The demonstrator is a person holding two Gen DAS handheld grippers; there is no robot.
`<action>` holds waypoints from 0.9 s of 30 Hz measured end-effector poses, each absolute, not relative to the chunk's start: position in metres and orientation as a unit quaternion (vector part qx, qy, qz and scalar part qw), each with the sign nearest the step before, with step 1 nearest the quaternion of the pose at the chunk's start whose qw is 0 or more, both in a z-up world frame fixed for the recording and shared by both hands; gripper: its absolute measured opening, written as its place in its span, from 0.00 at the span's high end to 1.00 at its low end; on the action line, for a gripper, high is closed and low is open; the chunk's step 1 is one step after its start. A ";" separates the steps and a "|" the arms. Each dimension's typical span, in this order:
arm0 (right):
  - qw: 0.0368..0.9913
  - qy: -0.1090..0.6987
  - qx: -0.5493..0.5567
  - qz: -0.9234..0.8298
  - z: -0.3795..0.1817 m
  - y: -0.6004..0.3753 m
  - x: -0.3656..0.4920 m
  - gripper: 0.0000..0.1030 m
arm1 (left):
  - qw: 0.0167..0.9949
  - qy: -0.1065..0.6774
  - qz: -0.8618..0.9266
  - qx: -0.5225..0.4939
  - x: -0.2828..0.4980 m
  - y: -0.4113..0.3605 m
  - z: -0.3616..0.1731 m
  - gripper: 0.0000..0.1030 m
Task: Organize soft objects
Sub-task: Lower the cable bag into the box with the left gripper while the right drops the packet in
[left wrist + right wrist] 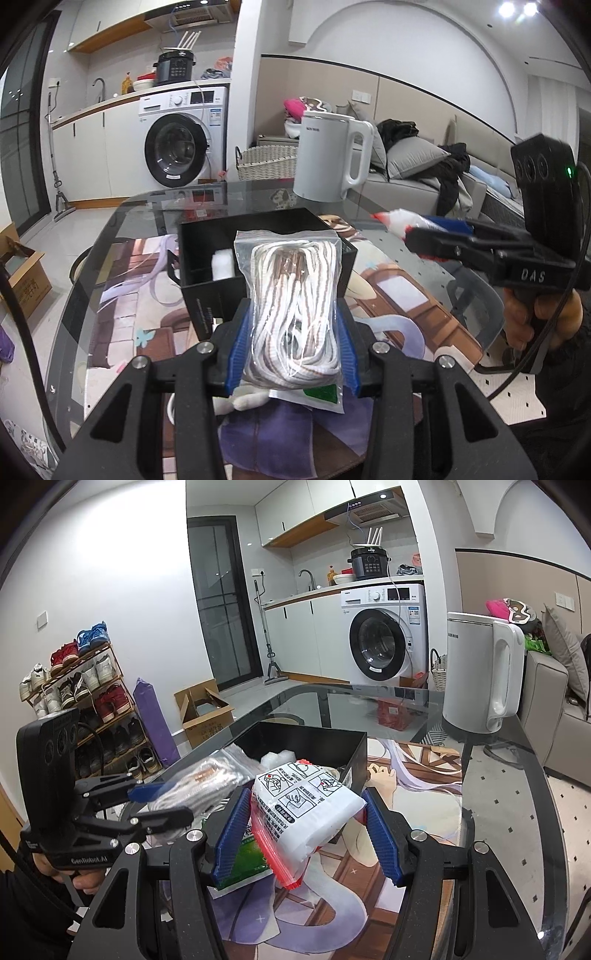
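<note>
Over glass table (110,236), left fingers (236,350) clamp rope bag (295,310), right fingers (380,834) grip white pack (306,805).

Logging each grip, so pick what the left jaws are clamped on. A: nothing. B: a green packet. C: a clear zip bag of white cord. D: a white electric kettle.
C: the left gripper has its blue pads pressed against both sides of the clear zip bag of white cord.
</note>
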State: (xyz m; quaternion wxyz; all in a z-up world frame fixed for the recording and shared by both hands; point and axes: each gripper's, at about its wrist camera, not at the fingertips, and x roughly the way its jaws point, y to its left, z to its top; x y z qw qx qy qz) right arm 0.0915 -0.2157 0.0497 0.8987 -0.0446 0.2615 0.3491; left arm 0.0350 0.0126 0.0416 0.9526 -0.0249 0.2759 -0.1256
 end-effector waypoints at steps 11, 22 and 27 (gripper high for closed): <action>0.890 0.272 -0.064 0.361 0.037 -0.198 0.089 0.39 | 0.960 0.258 -0.103 -0.040 0.036 0.027 0.047 0.60; 0.880 0.282 -0.080 0.373 0.025 -0.178 0.093 0.39 | 0.961 0.254 -0.102 -0.035 0.048 0.030 0.047 0.60; 0.880 0.278 -0.085 0.375 0.028 -0.168 0.100 0.39 | 0.961 0.255 -0.100 -0.033 0.054 0.030 0.048 0.60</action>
